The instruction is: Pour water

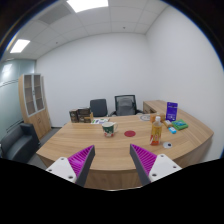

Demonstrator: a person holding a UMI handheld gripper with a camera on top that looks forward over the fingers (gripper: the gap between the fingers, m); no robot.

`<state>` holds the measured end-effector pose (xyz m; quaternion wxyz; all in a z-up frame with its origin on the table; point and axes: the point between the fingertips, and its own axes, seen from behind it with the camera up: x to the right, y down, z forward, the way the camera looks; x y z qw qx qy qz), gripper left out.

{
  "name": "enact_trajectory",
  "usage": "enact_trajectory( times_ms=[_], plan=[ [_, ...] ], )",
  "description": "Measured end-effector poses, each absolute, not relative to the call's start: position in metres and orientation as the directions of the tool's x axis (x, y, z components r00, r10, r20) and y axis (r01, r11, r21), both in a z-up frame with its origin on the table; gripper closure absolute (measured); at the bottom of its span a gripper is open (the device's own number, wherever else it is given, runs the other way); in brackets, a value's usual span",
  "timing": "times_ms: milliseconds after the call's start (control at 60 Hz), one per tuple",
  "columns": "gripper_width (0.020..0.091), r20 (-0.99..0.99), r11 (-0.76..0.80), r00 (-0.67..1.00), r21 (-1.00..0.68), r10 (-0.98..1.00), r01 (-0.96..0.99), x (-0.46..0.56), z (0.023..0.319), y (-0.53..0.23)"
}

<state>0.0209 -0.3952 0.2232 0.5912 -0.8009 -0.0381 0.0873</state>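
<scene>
At far left of my view a wooden cabinet (34,100) stands against the wall, with a dark chair (17,143) below it at lower left. The wooden table (90,143) fills the middle of the frame. My gripper (113,158) sits at bottom centre; its fingers (80,158) are spread wide apart with nothing between them, purple pads facing inward. Beyond them on the table, a green-and-white mug (108,129) stands left of centre, a small red object (129,133) just right of it. Two office chairs (112,105) sit behind the table. Right of centre stands an amber bottle (156,130), well apart from the mug. A purple sign (172,111) is at far right.
</scene>
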Motion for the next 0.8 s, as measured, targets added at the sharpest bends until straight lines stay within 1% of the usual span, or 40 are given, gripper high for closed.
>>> enact_trajectory(
  times_ms=[183, 317, 517, 650, 733, 800],
  plan=[
    [0.0333, -0.092, -0.312, 0.991, -0.948, 0.100, -0.056, 0.034, 0.214, -0.387],
    [0.0334, -0.089, -0.318, 0.994, -0.946, 0.070, -0.063, 0.070, 0.194, -0.360],
    [0.0329, -0.013, -0.285, 1.000, -0.958, 0.009, -0.010, 0.164, 0.152, -0.261],
    [0.0328, -0.022, -0.285, 1.000, -0.958, -0.006, -0.022, 0.212, 0.111, -0.181],
    [0.0327, -0.034, -0.292, 0.999, -0.956, -0.003, -0.033, 0.230, 0.092, -0.136],
    [0.0327, -0.050, -0.284, 0.999, -0.958, 0.019, -0.042, 0.236, 0.083, -0.105]
  ],
)
